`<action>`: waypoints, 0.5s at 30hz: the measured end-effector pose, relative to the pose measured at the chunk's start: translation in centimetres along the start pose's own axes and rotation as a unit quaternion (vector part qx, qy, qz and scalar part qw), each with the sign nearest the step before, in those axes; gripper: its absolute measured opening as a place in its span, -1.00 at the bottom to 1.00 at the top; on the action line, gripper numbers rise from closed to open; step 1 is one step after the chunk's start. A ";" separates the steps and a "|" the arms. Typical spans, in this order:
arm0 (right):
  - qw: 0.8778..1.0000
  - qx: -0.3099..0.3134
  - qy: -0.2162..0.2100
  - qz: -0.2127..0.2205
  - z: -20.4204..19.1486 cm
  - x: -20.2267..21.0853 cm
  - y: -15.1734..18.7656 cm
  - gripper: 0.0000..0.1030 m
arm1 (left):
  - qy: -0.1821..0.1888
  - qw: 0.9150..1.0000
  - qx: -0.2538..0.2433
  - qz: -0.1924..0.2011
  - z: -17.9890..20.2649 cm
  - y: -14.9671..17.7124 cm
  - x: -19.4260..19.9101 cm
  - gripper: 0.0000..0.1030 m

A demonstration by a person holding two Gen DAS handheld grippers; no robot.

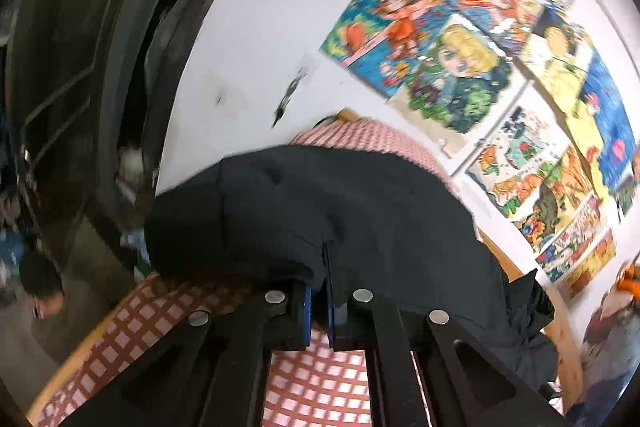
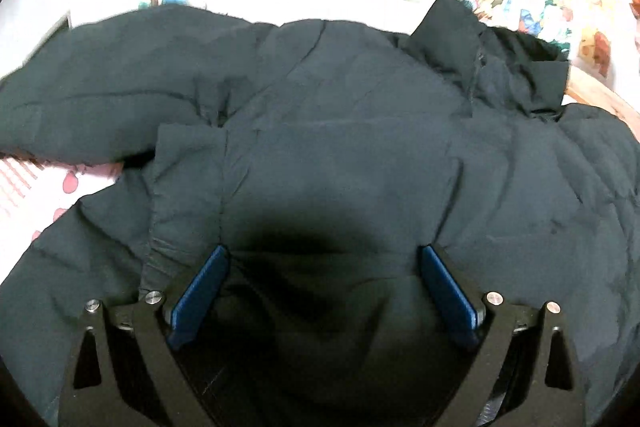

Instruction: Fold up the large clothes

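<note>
The dark padded jacket [image 2: 340,131] lies spread over the red-and-white checked bedsheet [image 1: 316,387], below the wall of colourful posters [image 1: 460,59]. The left tool [image 1: 319,301] is clamped on a fold of the jacket's edge, lifting it off the sheet. The right tool [image 2: 324,287] hovers over the jacket's middle, blue pads [image 2: 200,291] spread wide.

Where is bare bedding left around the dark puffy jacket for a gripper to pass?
Bare checked red-and-white sheet shows below the dark puffy jacket, around the left gripper clamped on its hem. A small pink patch lies under the sleeve. Around the open right gripper, jacket covers everything.
</note>
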State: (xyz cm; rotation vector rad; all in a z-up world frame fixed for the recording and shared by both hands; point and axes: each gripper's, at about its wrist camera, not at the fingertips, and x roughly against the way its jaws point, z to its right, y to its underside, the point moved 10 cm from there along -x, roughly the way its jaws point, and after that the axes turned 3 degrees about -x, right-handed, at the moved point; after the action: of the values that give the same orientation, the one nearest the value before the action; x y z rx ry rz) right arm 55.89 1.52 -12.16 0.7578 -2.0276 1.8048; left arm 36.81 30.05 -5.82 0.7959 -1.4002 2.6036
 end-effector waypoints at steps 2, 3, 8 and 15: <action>1.000 -0.020 0.007 0.020 1.2 1.8 -1.0 0.84 | 0.011 1.000 -0.024 0.015 1.5 -0.9 1.2 -0.91; 0.999 -0.036 0.006 0.027 1.9 2.8 -1.5 0.84 | 0.019 0.999 -0.035 0.022 2.4 -1.5 1.7 -0.91; 0.989 -0.138 -0.050 -0.013 6.1 6.1 -2.6 0.84 | 0.075 0.990 -0.102 0.063 8.9 -4.1 5.2 -0.91; 0.993 -0.098 -0.045 -0.053 10.4 9.4 -0.7 0.84 | 0.157 0.960 -0.215 0.090 21.1 -3.0 9.9 -0.91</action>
State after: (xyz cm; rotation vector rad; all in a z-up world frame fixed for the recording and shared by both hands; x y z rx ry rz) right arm 49.80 -10.41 -7.89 0.8824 -2.1392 1.5129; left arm 37.74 13.25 10.62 0.1965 -1.8981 2.2643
